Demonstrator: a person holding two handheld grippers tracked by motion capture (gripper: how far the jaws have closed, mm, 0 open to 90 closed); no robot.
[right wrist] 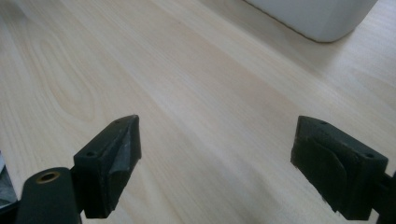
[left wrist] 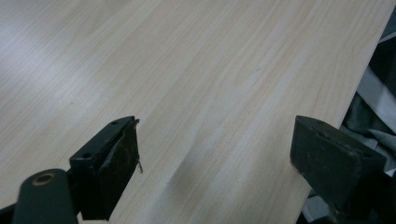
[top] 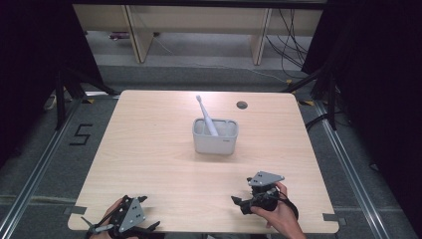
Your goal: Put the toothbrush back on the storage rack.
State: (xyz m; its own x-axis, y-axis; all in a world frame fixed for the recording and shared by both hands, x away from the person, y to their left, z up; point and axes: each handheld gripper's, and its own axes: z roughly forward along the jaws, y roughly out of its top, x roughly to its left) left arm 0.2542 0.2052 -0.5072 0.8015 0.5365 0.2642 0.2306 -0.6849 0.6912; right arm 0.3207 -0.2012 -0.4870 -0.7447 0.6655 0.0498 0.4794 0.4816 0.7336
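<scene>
A white caddy (top: 215, 137) stands at the middle of the light wooden table (top: 149, 159), and a white electric toothbrush (top: 205, 114) leans upright in it, head tilted to the back left. My left gripper (top: 146, 213) rests at the near left edge, held in a hand, its jaws wide apart over bare wood (left wrist: 215, 140). At the near right, a hand holds my right gripper (top: 242, 191), also open with nothing between its fingers (right wrist: 217, 140). The right gripper view catches the caddy's lower corner (right wrist: 317, 16) at the top right, well ahead of the jaws.
A dark round cable hole (top: 242, 104) sits near the table's far edge, right of centre. The table's near edge (left wrist: 355, 93) runs just right of the left gripper's jaw. Beyond the table are wooden furniture legs, cables and dark curtains.
</scene>
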